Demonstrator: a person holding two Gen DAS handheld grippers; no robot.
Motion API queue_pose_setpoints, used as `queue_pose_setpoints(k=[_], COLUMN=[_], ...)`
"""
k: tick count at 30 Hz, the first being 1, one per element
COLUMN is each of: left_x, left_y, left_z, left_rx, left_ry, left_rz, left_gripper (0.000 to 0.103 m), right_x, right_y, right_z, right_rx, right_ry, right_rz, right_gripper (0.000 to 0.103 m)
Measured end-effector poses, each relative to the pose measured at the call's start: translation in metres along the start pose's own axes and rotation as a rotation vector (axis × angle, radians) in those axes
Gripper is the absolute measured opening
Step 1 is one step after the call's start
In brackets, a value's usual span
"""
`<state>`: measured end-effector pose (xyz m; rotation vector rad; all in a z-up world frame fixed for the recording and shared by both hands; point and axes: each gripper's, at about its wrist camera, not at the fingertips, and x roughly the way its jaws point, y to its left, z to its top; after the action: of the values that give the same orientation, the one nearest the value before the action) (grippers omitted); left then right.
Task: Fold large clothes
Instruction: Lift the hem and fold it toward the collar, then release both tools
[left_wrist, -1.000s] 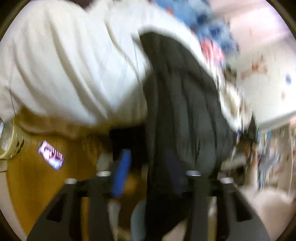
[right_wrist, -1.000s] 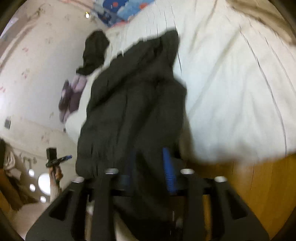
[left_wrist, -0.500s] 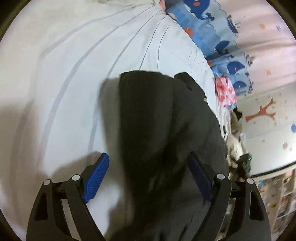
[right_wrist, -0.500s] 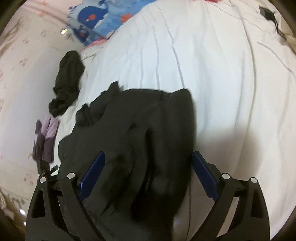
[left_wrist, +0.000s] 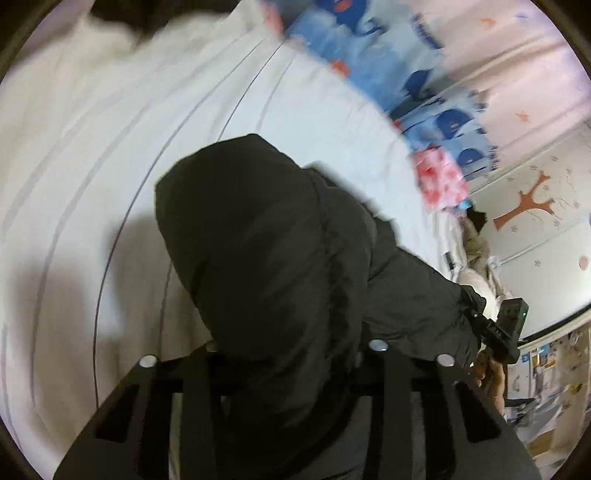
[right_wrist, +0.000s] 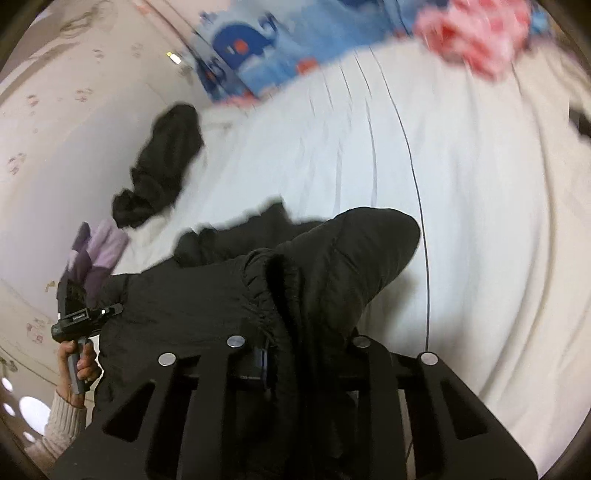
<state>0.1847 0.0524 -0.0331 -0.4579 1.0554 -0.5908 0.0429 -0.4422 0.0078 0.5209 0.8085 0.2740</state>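
A black puffy jacket (left_wrist: 266, 240) lies bunched on the white bed sheet (left_wrist: 92, 147). My left gripper (left_wrist: 293, 347) has its jaws closing on a thick fold of it; the fabric fills the gap and hides the pads. In the right wrist view the same jacket (right_wrist: 332, 258) is gathered into my right gripper (right_wrist: 298, 341), whose jaws are also closing with a ridge of fabric pinched between them. Each view shows the other gripper at the jacket's far side: the right gripper (left_wrist: 506, 332) and the left gripper (right_wrist: 81, 317), gripped by a hand in a cream knit sleeve.
Another black garment (right_wrist: 162, 166) and a purple one (right_wrist: 99, 251) lie near the bed's left edge. A blue whale-print blanket (right_wrist: 266, 48) and a pink cloth (left_wrist: 439, 177) sit at the head of the bed. Walls border both sides.
The jacket went from hanging at the bed's edge to lying on the sheet. Both grippers stood wide open over it half a second ago and have now narrowed onto its fabric.
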Motion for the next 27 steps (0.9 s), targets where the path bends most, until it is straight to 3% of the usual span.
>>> queue_pose_setpoints(k=[4, 6, 8, 9, 10, 11, 12, 14, 16, 19, 21, 23, 25, 27], left_x=[-0.011, 0.008, 0.051, 0.071, 0.093, 0.099, 0.096, 0.082, 0.060, 0.026, 0.020, 0.028, 0.048, 0.072], left_y=[-0.038, -0.039, -0.029, -0.020, -0.006, 0.002, 0.007, 0.008, 0.002, -0.008, -0.011, -0.012, -0.015, -0.011], left_z=[0.014, 0.019, 0.020, 0.017, 0.011, 0.009, 0.008, 0.009, 0.011, 0.015, 0.020, 0.020, 0.018, 0.009], left_rx=[0.103, 0.118, 0.140, 0.147, 0.129, 0.104, 0.078, 0.068, 0.098, 0.114, 0.101, 0.109, 0.133, 0.180], left_ry=[-0.110, -0.088, 0.017, 0.080, 0.155, 0.169, 0.164, 0.156, 0.113, 0.019, -0.016, -0.015, 0.013, 0.054], left_rz=[0.019, 0.059, 0.180, 0.235, 0.273, 0.267, 0.247, 0.244, 0.275, 0.246, 0.222, 0.208, 0.242, 0.317], left_gripper=[0.032, 0.033, 0.043, 0.062, 0.071, 0.074, 0.074, 0.074, 0.074, 0.076, 0.083, 0.084, 0.084, 0.088], right_x=[-0.030, -0.022, 0.007, 0.026, 0.038, 0.052, 0.053, 0.038, 0.014, -0.022, -0.035, -0.029, 0.000, 0.046], right_y=[0.015, 0.005, -0.016, -0.031, -0.042, -0.059, -0.071, -0.082, -0.073, -0.039, -0.014, 0.015, 0.027, 0.017], right_z=[0.021, 0.025, 0.020, 0.012, 0.006, -0.004, -0.012, -0.019, -0.019, -0.013, -0.002, 0.004, 0.006, -0.002], right_rx=[-0.058, -0.055, -0.030, -0.008, 0.014, 0.064, 0.109, 0.172, 0.147, 0.062, -0.004, -0.076, -0.121, -0.129], right_ry=[-0.104, -0.093, -0.009, 0.054, 0.098, 0.153, 0.153, 0.105, 0.050, -0.098, -0.185, -0.206, -0.125, 0.024], right_rz=[-0.032, -0.067, -0.127, -0.171, -0.192, -0.194, -0.180, -0.142, -0.212, -0.276, -0.223, -0.152, -0.145, -0.240], right_gripper=[0.020, 0.020, 0.022, 0.031, 0.050, 0.061, 0.067, 0.068, 0.069, 0.069, 0.070, 0.073, 0.074, 0.074])
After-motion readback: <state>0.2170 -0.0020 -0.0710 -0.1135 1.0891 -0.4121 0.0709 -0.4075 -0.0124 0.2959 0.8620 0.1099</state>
